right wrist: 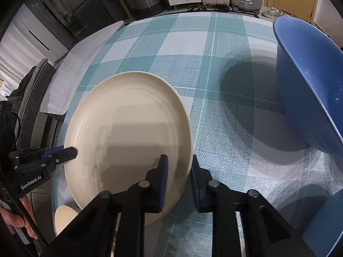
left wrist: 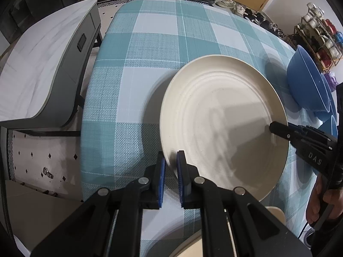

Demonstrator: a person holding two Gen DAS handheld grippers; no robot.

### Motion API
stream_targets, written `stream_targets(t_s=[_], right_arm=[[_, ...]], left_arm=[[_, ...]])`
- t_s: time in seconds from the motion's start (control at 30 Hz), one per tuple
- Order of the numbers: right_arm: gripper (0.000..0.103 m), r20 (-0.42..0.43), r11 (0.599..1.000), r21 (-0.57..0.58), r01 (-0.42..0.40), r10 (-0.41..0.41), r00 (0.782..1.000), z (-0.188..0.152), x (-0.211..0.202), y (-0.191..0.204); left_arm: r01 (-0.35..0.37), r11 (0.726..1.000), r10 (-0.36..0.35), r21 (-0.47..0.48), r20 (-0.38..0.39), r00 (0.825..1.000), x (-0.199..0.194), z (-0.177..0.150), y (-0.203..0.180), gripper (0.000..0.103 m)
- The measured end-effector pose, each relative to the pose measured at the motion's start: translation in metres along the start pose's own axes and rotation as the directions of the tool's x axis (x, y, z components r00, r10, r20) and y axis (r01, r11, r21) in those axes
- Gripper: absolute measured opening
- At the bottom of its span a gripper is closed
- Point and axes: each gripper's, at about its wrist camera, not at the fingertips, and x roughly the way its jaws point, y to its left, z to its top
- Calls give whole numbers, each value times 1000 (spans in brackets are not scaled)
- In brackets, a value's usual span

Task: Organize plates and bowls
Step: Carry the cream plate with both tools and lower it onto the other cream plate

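Observation:
A large cream plate (left wrist: 225, 120) is held above the teal checked tablecloth (left wrist: 139, 64), tilted. My left gripper (left wrist: 171, 162) is shut on its left rim. My right gripper (right wrist: 179, 167) straddles the plate's right rim (right wrist: 186, 128) with a gap between the fingers; it shows in the left wrist view (left wrist: 276, 128) reaching over the rim. The left gripper shows in the right wrist view (right wrist: 70, 152) at the opposite rim. A blue bowl (right wrist: 308, 90) stands tilted at the right, also in the left wrist view (left wrist: 306, 83).
A second cream dish (right wrist: 64, 218) lies below the plate at the near edge, also in the left wrist view (left wrist: 276, 214). More blue ware (right wrist: 328, 224) sits at the near right. A grey-white side table (left wrist: 42, 68) stands left of the table.

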Motion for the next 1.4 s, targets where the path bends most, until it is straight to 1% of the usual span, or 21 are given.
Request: stream_targets(t_s=[0.1,0.27,0.4,0.53,0.73,1.13,1.4], right_arm=[[14,-5,1000,8,-9,9,1000,1,1,-2],[12,-6,1000,0,3,-3,1000,0,0,0],[12,-13,1000,10,-6,7,1000,0,-1,-2],[11,-5,1000,4,10,-10,1000,0,-2,0],[10,2,1000,18,0,0,1000,3,-5,-1],[10,53,999,35,-10,8,999,2,-25,-3],[10,105,1000,18,-1,-1,995,0,-53,1]], left_arm=[[-25,999,25,31,0,1000,0,-2,-5,10],[-2,1000,2,23,-14,1000,0,-1,-2,9],[18,1000,-18,14,-21,1000,1,-2,-1,9],[6,999,-5,33,-32,999,1,-2,-5,10],[10,1000,-9,20,-35,999,-1,-2,-4,10],[8,1000,-8,23,3,1000,-16,-3,-11,10],[9,1000,-10,26,42,999,-35,-6,-17,10]])
